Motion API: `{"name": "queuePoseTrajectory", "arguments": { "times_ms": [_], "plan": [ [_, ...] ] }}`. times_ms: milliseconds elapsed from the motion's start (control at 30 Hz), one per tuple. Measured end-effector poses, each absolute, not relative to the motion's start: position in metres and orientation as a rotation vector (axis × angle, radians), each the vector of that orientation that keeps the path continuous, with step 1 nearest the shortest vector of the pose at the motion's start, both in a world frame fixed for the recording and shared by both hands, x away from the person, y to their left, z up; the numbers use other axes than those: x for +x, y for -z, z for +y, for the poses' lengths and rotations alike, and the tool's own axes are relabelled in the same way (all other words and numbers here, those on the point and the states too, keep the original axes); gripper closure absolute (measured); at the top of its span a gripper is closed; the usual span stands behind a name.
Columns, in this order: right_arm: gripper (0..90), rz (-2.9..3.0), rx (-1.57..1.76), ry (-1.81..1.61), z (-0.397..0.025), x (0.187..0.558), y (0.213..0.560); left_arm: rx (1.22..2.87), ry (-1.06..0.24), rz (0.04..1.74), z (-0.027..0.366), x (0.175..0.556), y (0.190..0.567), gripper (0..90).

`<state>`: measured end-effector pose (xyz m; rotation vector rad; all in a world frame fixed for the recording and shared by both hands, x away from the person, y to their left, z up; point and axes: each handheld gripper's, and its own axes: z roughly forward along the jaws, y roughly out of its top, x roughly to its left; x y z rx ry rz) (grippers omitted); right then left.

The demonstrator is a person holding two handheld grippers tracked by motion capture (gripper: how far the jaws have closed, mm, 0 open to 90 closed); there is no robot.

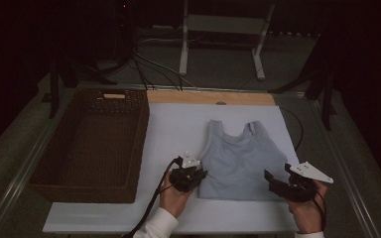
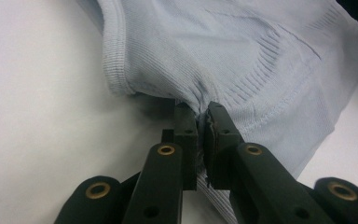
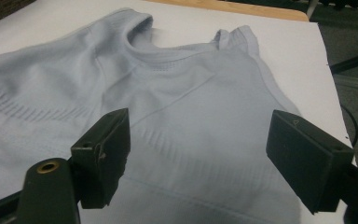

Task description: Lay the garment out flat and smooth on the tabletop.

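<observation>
A pale blue sleeveless top (image 1: 238, 158) lies flat on the white board (image 1: 178, 124), neck opening toward the far side. My left gripper (image 1: 194, 177) sits at the top's lower left edge. In the left gripper view its jaws are pressed together on a pinch of the fabric (image 2: 242, 60), which puckers at the fingertips (image 2: 186, 119). My right gripper (image 1: 277, 182) hovers at the top's lower right corner, jaws wide apart. In the right gripper view the top (image 3: 177, 107) spreads out beyond the open fingers (image 3: 105, 149) with nothing between them.
A dark woven basket (image 1: 95, 144) stands to the left of the board. A wooden strip (image 1: 211, 97) runs along the board's far edge. Cables (image 1: 149, 67) and a white stand (image 1: 223, 34) lie on the floor beyond the table.
</observation>
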<state>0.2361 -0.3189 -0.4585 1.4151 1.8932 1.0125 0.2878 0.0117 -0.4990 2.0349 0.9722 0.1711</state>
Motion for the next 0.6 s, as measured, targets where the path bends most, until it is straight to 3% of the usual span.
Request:
{"name": "queuePoseTrajectory", "arguments": {
  "times_ms": [600],
  "plan": [
    [23.3,1.851,1.454,-1.014,-0.330,0.236,0.457,2.019,-0.208,1.008,0.033,0.288,0.492,85.8]
  ]
}}
